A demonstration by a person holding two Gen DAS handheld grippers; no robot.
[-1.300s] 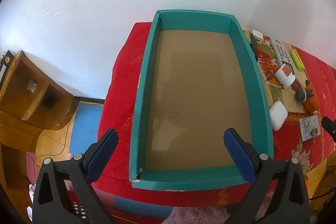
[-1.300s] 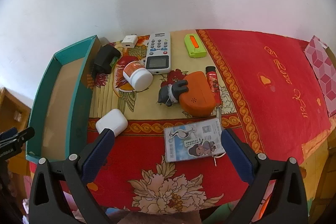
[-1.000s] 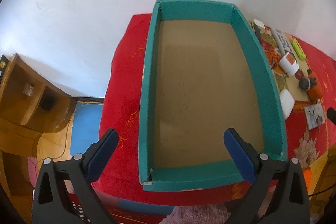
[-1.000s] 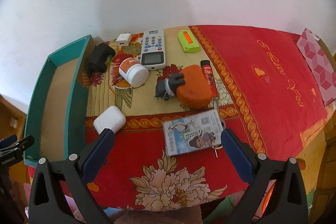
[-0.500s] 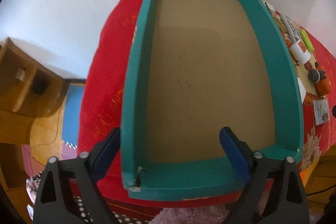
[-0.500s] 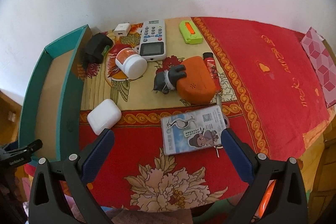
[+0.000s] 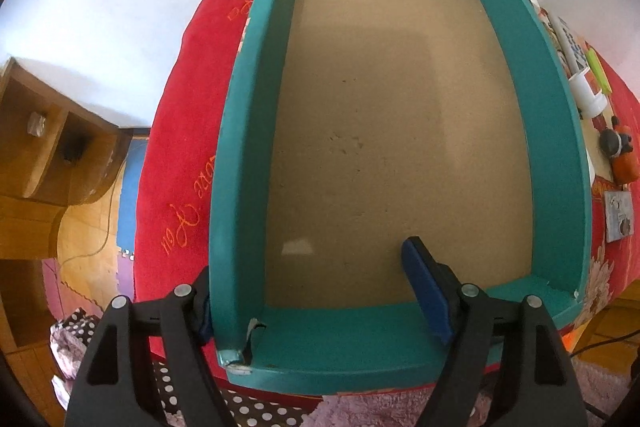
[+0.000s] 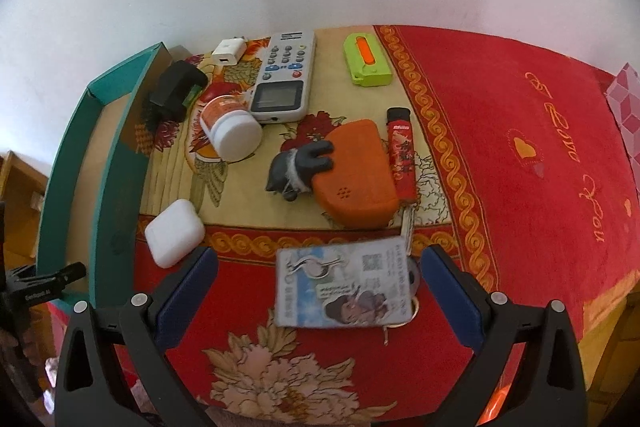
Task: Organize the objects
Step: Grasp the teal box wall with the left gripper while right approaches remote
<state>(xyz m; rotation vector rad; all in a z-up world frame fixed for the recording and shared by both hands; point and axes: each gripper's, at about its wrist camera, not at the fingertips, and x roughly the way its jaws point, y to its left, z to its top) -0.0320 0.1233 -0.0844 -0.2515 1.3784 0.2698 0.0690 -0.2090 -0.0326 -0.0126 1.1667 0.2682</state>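
My left tool [image 7: 316,301] straddles the near left corner of the teal tray [image 7: 236,147]: one blue pad sits outside the tray's left wall, the other inside over the brown floor, and the jaws are spread apart with the wall between them. I cannot tell whether either pad actually presses the wall. The tray lies on the table, covered by a red cloth [image 7: 180,163].

My right tool [image 8: 318,287] hangs released, pads wide, above the front of the table, with the illustrated card [image 8: 344,285] lying flat between the pads and touching neither. A key ring peeks out at the card's right edge.

Just beside the left pad sits a white earbud case [image 8: 175,231], close to the tray's outer wall. Farther back, an orange pouch [image 8: 354,173] rests with a dark grey figurine [image 8: 298,167] against its left side and a red lighter [image 8: 401,153] along its right side. A pill bottle [image 8: 229,131] with a white cap lies on its side, near the grey remote control [image 8: 284,81]. A white charger plug [image 8: 229,51] stands by the wall, a black adapter [image 8: 176,89] leans at the tray's far outer corner, and a lime-green case [image 8: 366,59] with an orange stripe lies right of the remote.
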